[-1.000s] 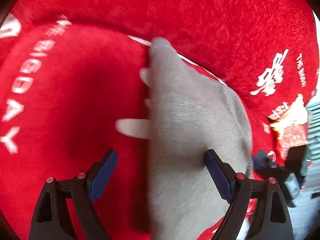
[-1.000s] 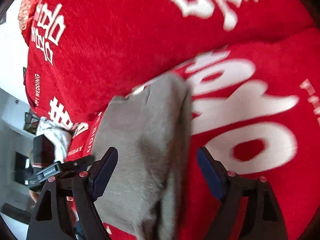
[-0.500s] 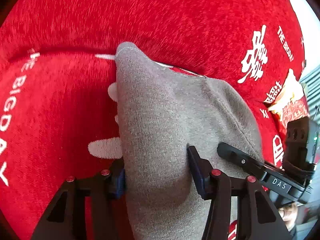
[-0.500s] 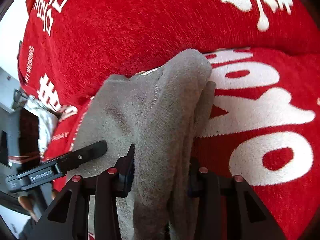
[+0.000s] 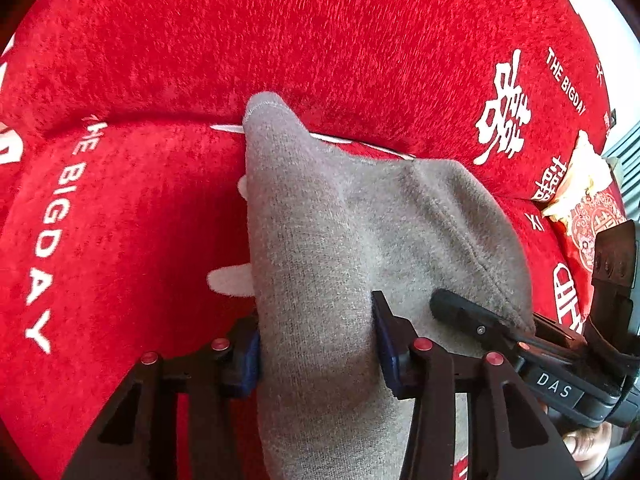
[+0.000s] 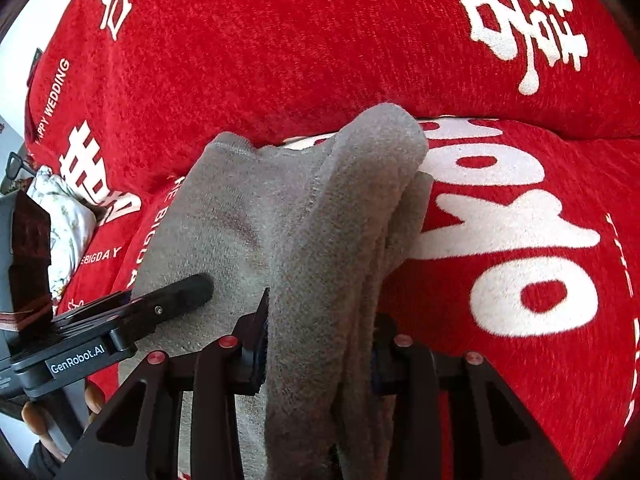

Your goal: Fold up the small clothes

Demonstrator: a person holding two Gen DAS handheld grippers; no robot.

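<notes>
Grey garment (image 5: 320, 240) edges clenched in left tool (image 5: 318, 344), right tool (image 6: 318, 344), over red cover (image 5: 280, 40).

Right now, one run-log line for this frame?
phase: grasp | left gripper: shut on grey knit garment | right gripper: shut on same garment | surface: red printed plush cover

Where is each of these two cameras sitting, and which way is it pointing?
Left wrist: on the left gripper, looking along its fingers at the grey garment it clamps; the right gripper's finger intrudes at right.
Right wrist: on the right gripper, facing the same garment; the left gripper's finger shows at left.
Shared: the garment and the red cover.
</notes>
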